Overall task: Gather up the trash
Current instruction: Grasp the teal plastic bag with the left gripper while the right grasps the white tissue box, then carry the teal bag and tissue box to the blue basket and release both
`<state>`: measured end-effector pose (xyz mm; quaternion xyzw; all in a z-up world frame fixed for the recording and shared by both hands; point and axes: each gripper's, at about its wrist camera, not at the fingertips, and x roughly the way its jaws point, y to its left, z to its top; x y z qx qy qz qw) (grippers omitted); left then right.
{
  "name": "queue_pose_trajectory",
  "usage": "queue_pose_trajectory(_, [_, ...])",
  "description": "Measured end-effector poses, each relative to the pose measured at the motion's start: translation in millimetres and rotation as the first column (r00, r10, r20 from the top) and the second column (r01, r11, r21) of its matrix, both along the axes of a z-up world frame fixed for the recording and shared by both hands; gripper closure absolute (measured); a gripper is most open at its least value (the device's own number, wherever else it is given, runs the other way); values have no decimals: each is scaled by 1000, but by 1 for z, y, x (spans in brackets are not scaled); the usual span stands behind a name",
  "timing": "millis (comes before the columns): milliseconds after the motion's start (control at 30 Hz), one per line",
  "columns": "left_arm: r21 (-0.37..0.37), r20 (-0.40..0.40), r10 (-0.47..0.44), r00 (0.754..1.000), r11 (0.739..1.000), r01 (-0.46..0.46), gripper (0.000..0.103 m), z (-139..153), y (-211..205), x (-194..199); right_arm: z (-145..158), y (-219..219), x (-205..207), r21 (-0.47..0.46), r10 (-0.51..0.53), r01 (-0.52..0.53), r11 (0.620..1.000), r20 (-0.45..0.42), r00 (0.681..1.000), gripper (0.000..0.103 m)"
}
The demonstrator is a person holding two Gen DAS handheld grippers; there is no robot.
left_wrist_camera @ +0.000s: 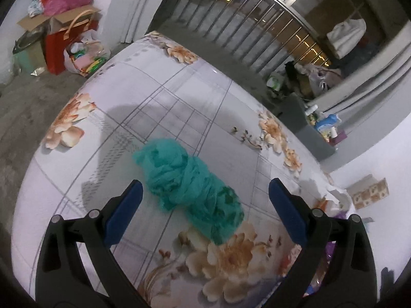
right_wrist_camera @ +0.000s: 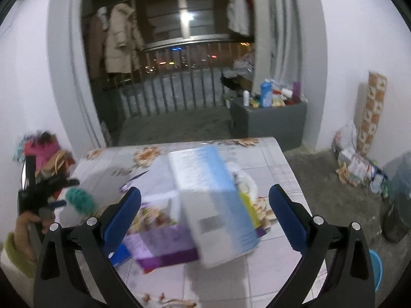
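A crumpled teal net wad point(left_wrist_camera: 190, 182) lies on the floral tablecloth point(left_wrist_camera: 179, 97), between the wide-spread blue pads of my open left gripper point(left_wrist_camera: 205, 197), touching neither. In the right wrist view a white and blue box point(right_wrist_camera: 213, 205) appears blurred between the fingers of my open right gripper point(right_wrist_camera: 205, 200), over a purple package point(right_wrist_camera: 164, 246) on the table point(right_wrist_camera: 277, 169). The pads stand clear of the box's sides. The teal wad point(right_wrist_camera: 81, 200) and the other gripper, held by a hand point(right_wrist_camera: 25, 225), show at the left.
White crumpled paper point(left_wrist_camera: 336, 197) lies at the table's right edge. Bags and a cardboard box point(left_wrist_camera: 64, 23) are piled at the back left wall. A grey cabinet point(right_wrist_camera: 272, 118) with bottles stands beyond the table. Trash point(right_wrist_camera: 357, 164) lies on the floor right, near a blue bucket point(right_wrist_camera: 376, 269).
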<state>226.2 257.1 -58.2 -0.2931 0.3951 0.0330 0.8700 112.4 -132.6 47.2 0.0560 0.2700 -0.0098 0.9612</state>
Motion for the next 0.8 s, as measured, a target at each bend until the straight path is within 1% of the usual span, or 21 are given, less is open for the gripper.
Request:
queue_pose_trajectory(67, [31, -10, -3, 1000, 1000, 3, 18, -4, -4, 6, -6, -11, 19, 39, 39, -36, 999, -69, 997, 6])
queue_pose_trajectory(100, [42, -16, -6, 1000, 999, 7, 24, -5, -5, 6, -12, -17, 34, 74, 81, -73, 995, -119, 990, 6])
queue_pose_trajectory(133, [45, -26, -11, 1000, 999, 12, 28, -6, -6, 8, -16, -22, 45, 99, 114, -99, 990, -154, 981, 6])
queue_pose_trajectory(200, [40, -47, -19, 999, 999, 21, 32, -12, -7, 10, -23, -30, 61, 144, 169, -143, 979, -190, 967, 6])
queue_pose_trajectory(233, [38, -51, -20, 999, 999, 22, 36, -13, -7, 10, -25, -32, 70, 157, 198, -166, 974, -215, 956, 6])
queue_pose_trajectory(267, [36, -48, -21, 999, 999, 23, 38, -15, -6, 11, -28, -33, 77, 165, 220, -185, 969, -230, 948, 6])
queue_pose_trajectory(333, [37, -44, -26, 999, 999, 28, 43, -16, -6, 9, -31, -29, 88, 166, 282, -245, 955, -253, 925, 6])
queue_pose_trajectory(367, [34, -43, -30, 999, 999, 32, 44, -17, -5, 9, -32, -28, 93, 153, 297, -265, 952, -265, 917, 6])
queue_pose_trajectory(433, [25, -38, -37, 999, 999, 38, 47, -18, -3, 7, -36, -21, 101, 90, 294, -279, 956, -291, 911, 6])
queue_pose_trajectory(500, [21, -27, -48, 998, 999, 48, 51, -18, -2, 6, -36, -19, 106, 61, 285, -280, 958, -311, 907, 6])
queue_pose_trajectory(567, [20, -20, -61, 998, 998, 62, 55, -17, -2, 4, -36, -19, 109, 68, 286, -279, 958, -318, 904, 10])
queue_pose_trajectory(633, [26, -15, -72, 997, 997, 72, 57, -15, -2, 2, -39, -20, 108, 86, 291, -278, 957, -323, 901, 24])
queue_pose_trajectory(700, [33, -8, -77, 997, 996, 78, 58, -14, -2, -1, -40, -18, 108, 102, 289, -271, 957, -323, 901, 31])
queue_pose_trajectory(800, [55, 9, -85, 996, 995, 85, 59, -8, 1, -7, -40, -26, 104, 116, 282, -258, 959, -303, 910, 31])
